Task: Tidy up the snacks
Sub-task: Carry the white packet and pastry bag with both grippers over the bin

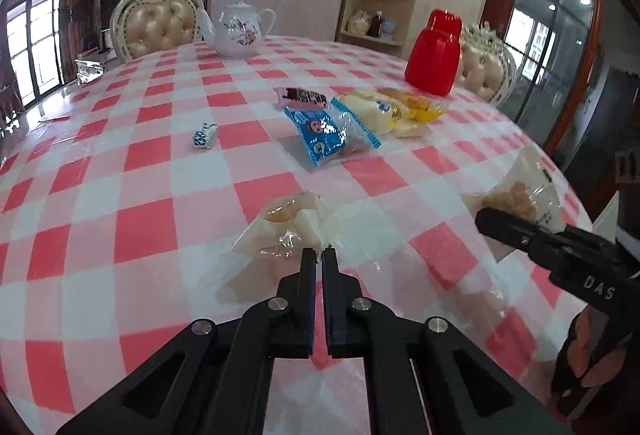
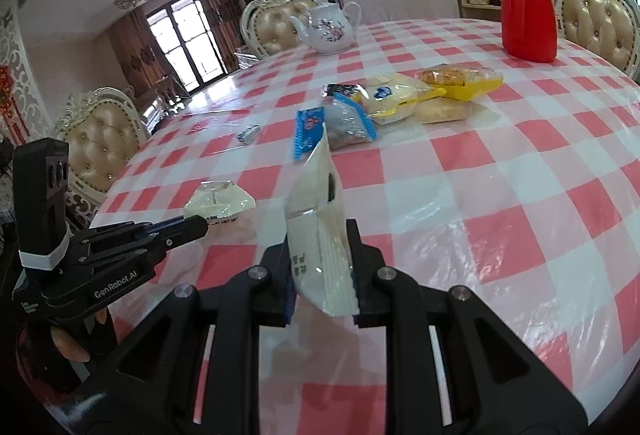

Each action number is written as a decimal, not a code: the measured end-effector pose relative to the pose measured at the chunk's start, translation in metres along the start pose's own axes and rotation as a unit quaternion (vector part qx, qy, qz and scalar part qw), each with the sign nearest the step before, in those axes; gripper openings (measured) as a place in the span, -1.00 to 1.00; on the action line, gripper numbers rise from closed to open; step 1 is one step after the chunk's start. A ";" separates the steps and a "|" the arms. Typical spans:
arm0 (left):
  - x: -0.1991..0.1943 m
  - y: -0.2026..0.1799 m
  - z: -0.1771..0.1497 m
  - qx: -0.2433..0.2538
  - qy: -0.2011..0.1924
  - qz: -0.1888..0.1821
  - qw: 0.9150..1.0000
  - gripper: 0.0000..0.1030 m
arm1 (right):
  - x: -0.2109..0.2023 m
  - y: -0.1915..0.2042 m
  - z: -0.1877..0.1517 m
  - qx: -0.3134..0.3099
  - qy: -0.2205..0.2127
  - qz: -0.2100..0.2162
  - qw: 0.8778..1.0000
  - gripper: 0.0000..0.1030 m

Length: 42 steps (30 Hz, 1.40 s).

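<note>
- Two black plastic grippers fill the lower frames, each with ridged blue-edged pads.
- The left gripper point(image 1: 319, 255) has its jaws nearly together, pinching the thin crinkled edge of a clear pouch point(image 1: 280, 231) that holds pale round pieces.
- In the right wrist view the right gripper point(image 2: 322, 267) clamps a stiff white-and-clear packet point(image 2: 320, 219) upright between its pads; the packet's sealed ribbed edge sits low between the fingers.
- The tablecloth point(image 1: 140, 163) is glossy plastic in red and white checks.
- Mid-frame lies a snack pile: a shiny blue wrapper point(image 1: 330, 133), a dark bar point(image 1: 304, 97) touching it behind, and soft yellow-white bread bags point(image 1: 384, 109) just right.
- A small blue-white candy point(image 1: 205, 135) lies apart, left of the pile.
- Far back stand a round white porcelain teapot point(image 1: 240, 31) with flowers and a red ribbed plastic flask point(image 1: 434, 53).
</note>
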State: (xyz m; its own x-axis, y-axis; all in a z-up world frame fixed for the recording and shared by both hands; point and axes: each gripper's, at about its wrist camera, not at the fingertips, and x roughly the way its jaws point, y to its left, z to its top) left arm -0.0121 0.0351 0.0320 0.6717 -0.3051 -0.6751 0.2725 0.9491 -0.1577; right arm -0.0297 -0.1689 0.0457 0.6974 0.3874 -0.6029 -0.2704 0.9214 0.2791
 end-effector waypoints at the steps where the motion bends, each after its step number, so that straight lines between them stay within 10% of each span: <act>1: -0.004 0.001 -0.002 -0.003 -0.003 -0.002 1.000 -0.93 | 0.000 0.002 -0.001 -0.002 0.000 0.001 1.000 -0.55; 8: -0.024 -0.006 -0.026 0.025 0.027 0.008 0.999 -0.67 | -0.001 0.015 -0.010 -0.002 0.011 0.024 1.000 -0.55; 12: -0.047 -0.008 -0.029 0.060 -0.005 0.038 0.997 0.76 | -0.004 0.015 -0.009 0.000 0.003 0.026 1.000 -0.55; 15: -0.047 -0.010 -0.016 0.099 -0.029 0.074 0.992 1.00 | -0.003 0.013 -0.009 0.005 0.005 0.026 1.000 -0.55; 20: 0.010 -0.014 0.001 0.164 0.064 0.042 0.983 0.98 | -0.004 0.013 -0.009 0.004 0.005 0.022 1.000 -0.55; 22: 0.027 -0.014 -0.003 0.167 0.099 0.027 0.981 0.19 | -0.004 0.012 -0.010 0.006 0.005 0.022 1.000 -0.55; 24: 0.029 -0.007 -0.003 0.137 0.100 -0.006 0.985 -0.13 | -0.004 0.011 -0.010 0.006 0.005 0.022 1.000 -0.55; 42: -0.096 0.032 -0.049 0.036 -0.012 0.115 0.993 -0.17 | -0.017 0.118 -0.037 -0.068 0.004 0.097 0.993 -0.55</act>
State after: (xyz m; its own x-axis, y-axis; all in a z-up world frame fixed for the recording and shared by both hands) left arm -0.1016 0.0990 0.0560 0.7374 -0.0836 -0.6703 0.1580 0.9861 0.0508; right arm -0.0977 -0.0652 0.0611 0.6187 0.5579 -0.5532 -0.4872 0.8248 0.2869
